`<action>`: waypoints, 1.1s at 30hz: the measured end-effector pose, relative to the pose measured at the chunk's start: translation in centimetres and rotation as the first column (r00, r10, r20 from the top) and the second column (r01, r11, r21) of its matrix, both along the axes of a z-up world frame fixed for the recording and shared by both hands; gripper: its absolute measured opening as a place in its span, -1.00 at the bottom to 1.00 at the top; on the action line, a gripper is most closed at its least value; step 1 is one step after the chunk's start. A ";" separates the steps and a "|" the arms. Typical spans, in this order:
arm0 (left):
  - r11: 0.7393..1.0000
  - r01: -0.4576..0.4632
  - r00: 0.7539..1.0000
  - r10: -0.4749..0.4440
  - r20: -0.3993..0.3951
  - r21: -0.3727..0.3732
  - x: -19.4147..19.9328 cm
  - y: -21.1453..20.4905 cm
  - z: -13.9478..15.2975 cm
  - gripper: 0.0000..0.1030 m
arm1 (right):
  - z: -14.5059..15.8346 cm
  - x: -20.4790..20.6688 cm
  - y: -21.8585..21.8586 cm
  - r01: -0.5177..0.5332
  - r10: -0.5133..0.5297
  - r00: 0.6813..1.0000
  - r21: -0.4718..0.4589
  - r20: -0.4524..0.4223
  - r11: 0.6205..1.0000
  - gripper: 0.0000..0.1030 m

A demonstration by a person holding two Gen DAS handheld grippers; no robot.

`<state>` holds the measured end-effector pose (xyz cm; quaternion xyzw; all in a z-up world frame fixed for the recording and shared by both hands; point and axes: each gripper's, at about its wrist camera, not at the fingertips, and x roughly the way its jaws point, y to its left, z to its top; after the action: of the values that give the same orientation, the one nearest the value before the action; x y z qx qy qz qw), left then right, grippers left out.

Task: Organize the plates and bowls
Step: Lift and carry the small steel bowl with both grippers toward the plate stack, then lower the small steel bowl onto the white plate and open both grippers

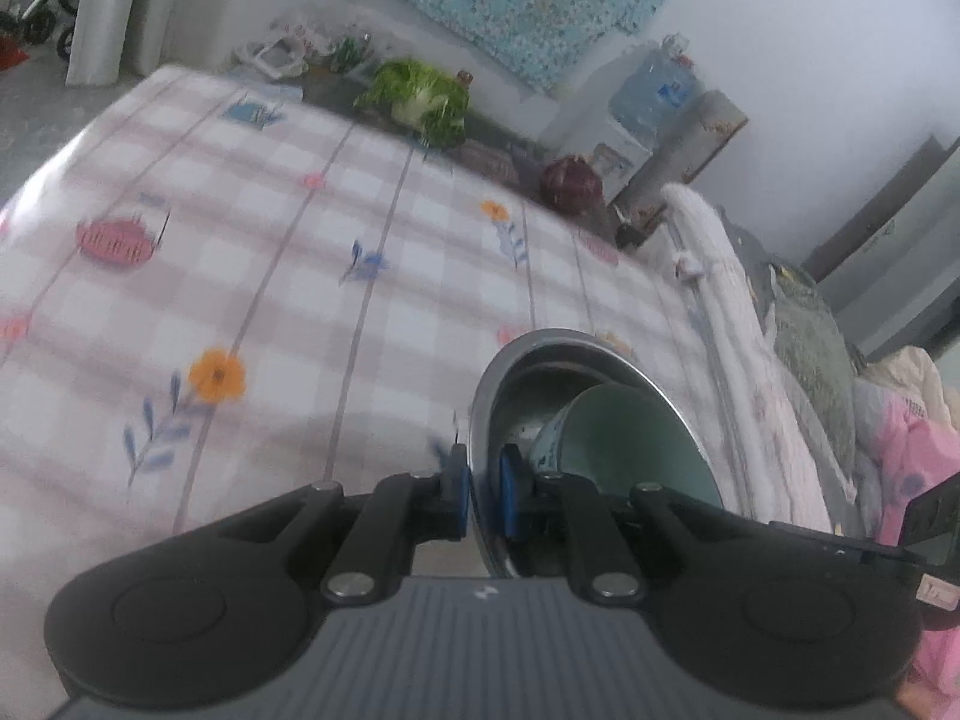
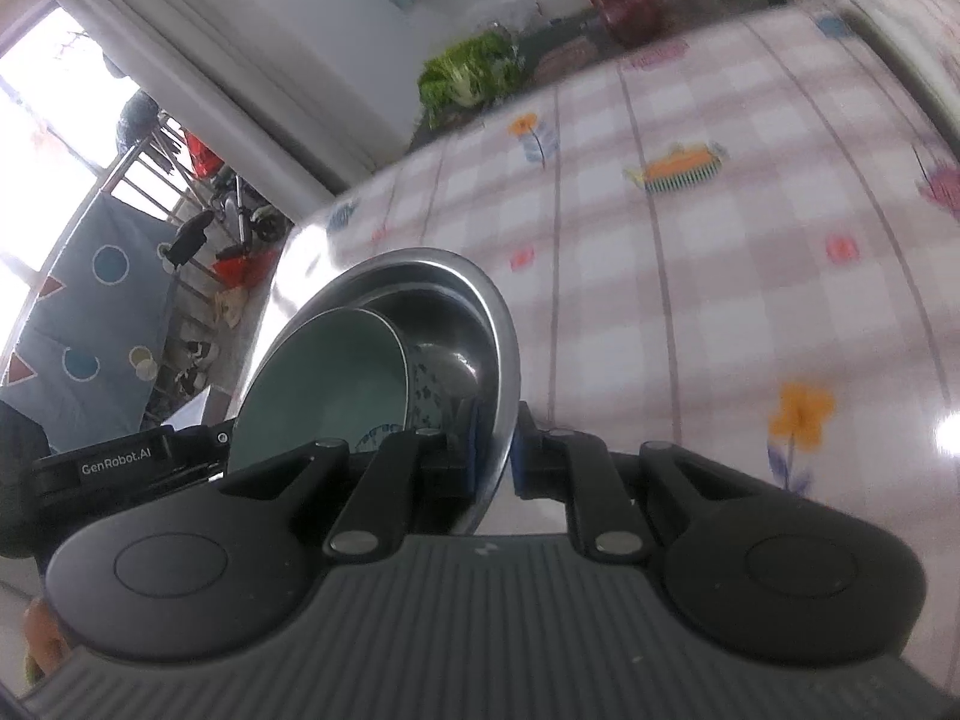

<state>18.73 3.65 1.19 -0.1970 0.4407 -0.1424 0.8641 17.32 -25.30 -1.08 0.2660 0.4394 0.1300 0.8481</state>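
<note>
Both claws, left claw and right claw, are clamped on opposite rims of the steel basin, teal bowl nested between them, best carried level above the bench.

Lived-in home, checked tablecloth, cabbage, water dispenser, curtains

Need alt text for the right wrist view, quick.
The right claw grips the rim of a steel basin with a green bowl nested inside, above a checked floral tablecloth. A cabbage lies beyond the table.
</note>
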 end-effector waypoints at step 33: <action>0.962 0.040 0.990 -0.075 0.123 0.269 -8.1 0.1 -1.1 0.59 | -2.3 -7.6 -0.1 0.064 -0.066 0.997 -0.084 -0.030 0.994 -0.24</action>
<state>10.58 3.71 0.09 -0.0566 0.4033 -0.1197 0.9054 9.70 -25.40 -3.39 0.2467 0.4492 0.0795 0.8550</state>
